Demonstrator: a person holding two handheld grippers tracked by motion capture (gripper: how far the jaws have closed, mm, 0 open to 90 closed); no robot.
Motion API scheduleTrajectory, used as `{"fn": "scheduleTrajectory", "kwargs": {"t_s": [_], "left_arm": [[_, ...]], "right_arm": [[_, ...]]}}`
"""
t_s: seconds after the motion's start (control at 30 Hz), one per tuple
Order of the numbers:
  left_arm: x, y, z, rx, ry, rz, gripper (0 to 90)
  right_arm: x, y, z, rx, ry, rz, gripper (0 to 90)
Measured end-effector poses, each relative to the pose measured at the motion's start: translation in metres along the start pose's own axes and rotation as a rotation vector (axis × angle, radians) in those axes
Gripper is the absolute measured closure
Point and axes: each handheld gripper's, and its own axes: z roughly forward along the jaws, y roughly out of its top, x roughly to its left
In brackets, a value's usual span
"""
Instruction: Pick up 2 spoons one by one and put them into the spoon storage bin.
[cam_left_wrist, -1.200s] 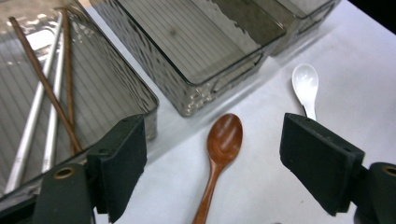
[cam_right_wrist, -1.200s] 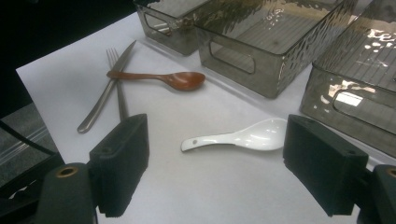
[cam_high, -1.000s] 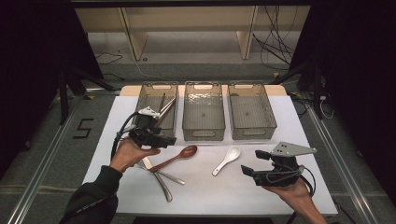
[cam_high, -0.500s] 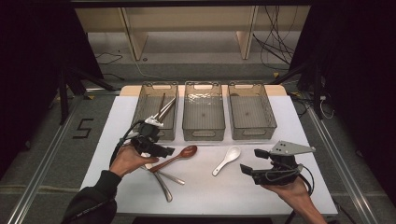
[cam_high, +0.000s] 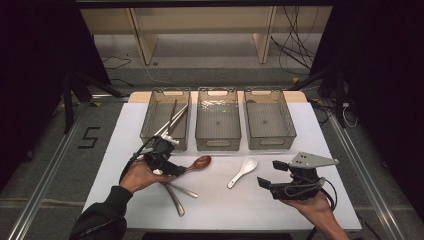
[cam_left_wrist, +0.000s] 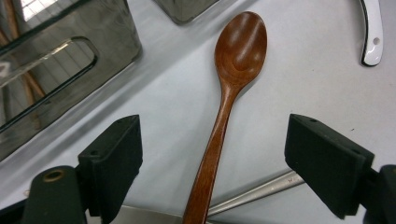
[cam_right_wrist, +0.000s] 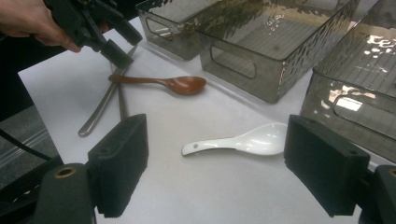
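Note:
A brown wooden spoon (cam_high: 199, 163) lies on the white mat, bowl to the right. My left gripper (cam_high: 175, 162) hovers over its handle. In the left gripper view the open left gripper (cam_left_wrist: 219, 137) has one jaw on either side of the wooden spoon (cam_left_wrist: 236, 60) and neither jaw touches it. A white ceramic spoon (cam_high: 244, 170) lies to the right of it. My right gripper (cam_high: 264, 183) is held low near the front right, open and holding nothing. In the right gripper view the white spoon (cam_right_wrist: 243, 141) lies just beyond the open right gripper (cam_right_wrist: 222, 158).
Three clear grey bins stand in a row at the back: left bin (cam_high: 150, 131) holding long utensils, middle bin (cam_high: 218, 142), right bin (cam_high: 270, 142). Two metal utensils (cam_high: 176, 200) lie crossed under the wooden spoon's handle. Bare mat (cam_high: 235, 210) spreads along the front.
My left gripper has drawn back from the left bin toward me and come down over the wooden spoon's handle. The right gripper has barely moved.

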Motion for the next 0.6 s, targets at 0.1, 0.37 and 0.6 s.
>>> {"fn": "scheduleTrajectory", "kwargs": {"t_s": [0.1,0.37,0.6], "left_arm": [[-0.001,0.0,0.005,0.023,0.0,0.007,19.0],[-0.001,0.002,0.016,0.084,0.005,0.046,21.7],[-0.005,-0.001,0.026,0.124,0.003,0.073,30.4]], "right_arm": [[-0.001,-0.001,0.0,-0.002,-0.004,0.002,23.1],[-0.005,-0.002,-0.001,0.0,-0.002,0.004,23.1],[-0.001,-0.002,-0.003,0.003,-0.006,-0.001,23.1]]}}
